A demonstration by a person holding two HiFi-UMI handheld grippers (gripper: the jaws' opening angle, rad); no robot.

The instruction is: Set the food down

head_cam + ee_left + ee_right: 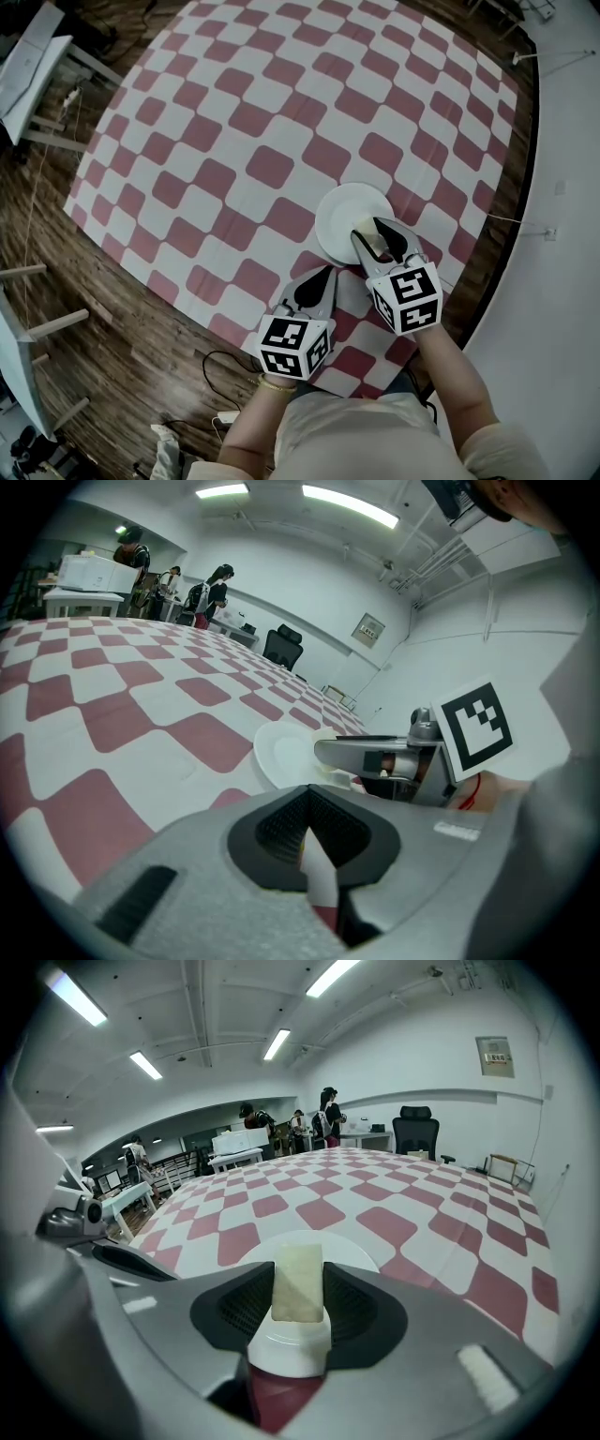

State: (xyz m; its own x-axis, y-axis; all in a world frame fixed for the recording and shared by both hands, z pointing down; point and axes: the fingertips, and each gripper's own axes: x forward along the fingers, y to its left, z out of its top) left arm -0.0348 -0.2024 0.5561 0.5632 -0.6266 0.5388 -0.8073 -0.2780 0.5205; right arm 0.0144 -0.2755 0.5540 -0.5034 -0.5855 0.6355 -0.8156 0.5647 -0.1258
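A white plate (349, 211) sits on the red-and-white checked tablecloth (281, 122) near the table's front right edge. My right gripper (381, 246) is shut on a pale, flat piece of food (374, 243) and holds it over the plate's near rim. In the right gripper view the food (297, 1279) stands upright between the jaws, with the plate (352, 1251) just behind and below it. My left gripper (317, 286) hovers to the left of the right one, off the plate, jaws shut and holding nothing. The left gripper view shows the plate (281, 752) and the right gripper (375, 758) ahead.
The table's front edge (234, 342) runs close under both grippers, with wooden floor and a black cable (220, 361) beyond. White desks (33, 70) stand at the far left. A white wall (562, 234) borders the right. People and an office chair (283, 647) are far across the room.
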